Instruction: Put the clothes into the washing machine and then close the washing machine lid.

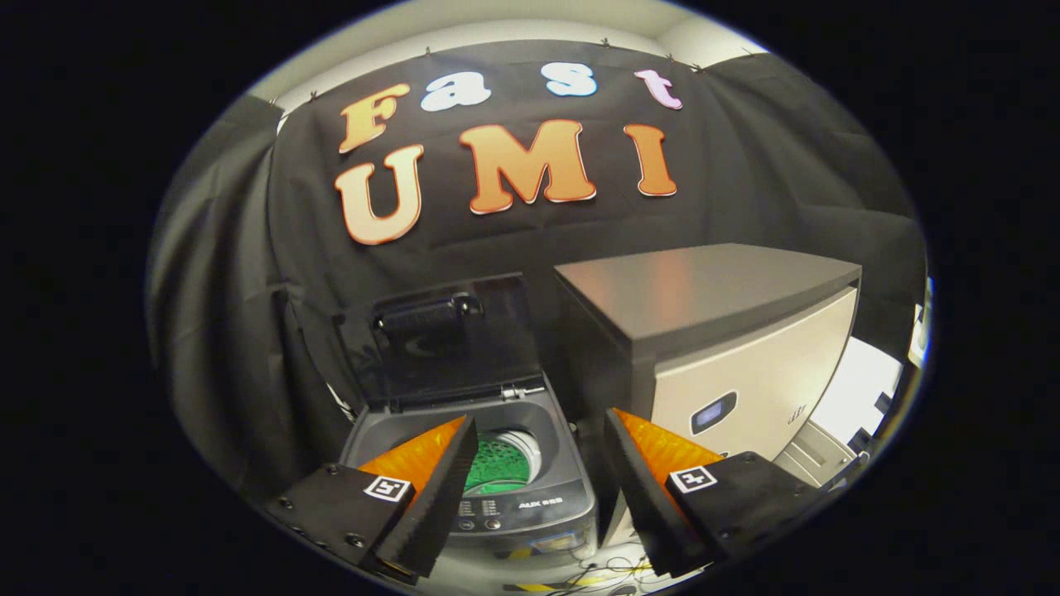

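Observation:
A small grey top-loading washing machine (pixel 489 497) stands below and just ahead of my fingers. Its dark lid (pixel 447 343) is raised, leaning back toward the booth wall. Inside the round drum lies a green cloth (pixel 495 465), partly hidden behind my left finger. My gripper (pixel 540 443) hovers above the machine's front, open, with nothing between the fingers. The left finger (pixel 431 488) overlaps the drum opening; the right finger (pixel 654 488) hangs to the right of the machine.
A taller cabinet-like appliance (pixel 729 348) with a flat grey top and pale front stands close to the right of the washing machine. Cables (pixel 596 571) lie on the floor in front. Black cloth walls the booth behind and to the left.

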Tool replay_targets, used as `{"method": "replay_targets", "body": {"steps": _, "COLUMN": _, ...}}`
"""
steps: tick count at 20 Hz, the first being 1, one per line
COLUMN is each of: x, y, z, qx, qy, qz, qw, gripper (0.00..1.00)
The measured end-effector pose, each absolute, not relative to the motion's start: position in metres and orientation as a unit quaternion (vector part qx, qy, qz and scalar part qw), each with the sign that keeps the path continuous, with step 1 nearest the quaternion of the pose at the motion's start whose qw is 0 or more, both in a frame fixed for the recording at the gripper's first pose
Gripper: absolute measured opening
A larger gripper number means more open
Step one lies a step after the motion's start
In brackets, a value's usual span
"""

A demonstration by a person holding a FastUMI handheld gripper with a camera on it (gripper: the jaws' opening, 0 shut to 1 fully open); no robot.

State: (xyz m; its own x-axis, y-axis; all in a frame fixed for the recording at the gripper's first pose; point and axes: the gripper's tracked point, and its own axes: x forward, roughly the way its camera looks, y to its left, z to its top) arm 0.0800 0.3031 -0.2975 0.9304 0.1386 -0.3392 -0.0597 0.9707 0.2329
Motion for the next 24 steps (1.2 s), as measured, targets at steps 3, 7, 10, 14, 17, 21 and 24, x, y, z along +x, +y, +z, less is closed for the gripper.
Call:
{"method": "replay_targets", "body": {"steps": 3, "x": 0.085, "y": 0.261, "z": -0.319, "qx": 0.059, "qy": 0.2, "qz": 0.011, "qw": 0.978, "gripper": 0.99}}
{"method": "replay_targets", "body": {"steps": 7, "x": 0.073, "y": 0.2, "z": -0.326, "qx": 0.028, "qy": 0.203, "qz": -0.044, "qw": 0.978, "gripper": 0.98}}
{"method": "replay_targets", "body": {"steps": 10, "x": 0.065, "y": 0.207, "z": -0.277, "qx": 0.04, "qy": 0.178, "qz": -0.022, "qw": 0.983, "gripper": 0.98}}
{"method": "replay_targets", "body": {"steps": 14, "x": 0.106, "y": 0.273, "z": -0.181, "qx": 0.02, "qy": 0.102, "qz": 0.038, "qw": 0.994, "gripper": 0.98}}
{"method": "replay_targets", "body": {"steps": 17, "x": 0.167, "y": 0.335, "z": -0.147, "qx": 0.067, "qy": 0.083, "qz": 0.087, "qw": 0.99, "gripper": 0.98}}
{"method": "replay_targets", "body": {"steps": 21, "x": 0.255, "y": 0.391, "z": -0.156, "qx": 0.069, "qy": 0.109, "qz": 0.133, "qw": 0.983, "gripper": 0.98}}
{"method": "replay_targets", "body": {"steps": 24, "x": 0.319, "y": 0.417, "z": -0.185, "qx": 0.036, "qy": 0.147, "qz": 0.139, "qw": 0.979, "gripper": 0.98}}
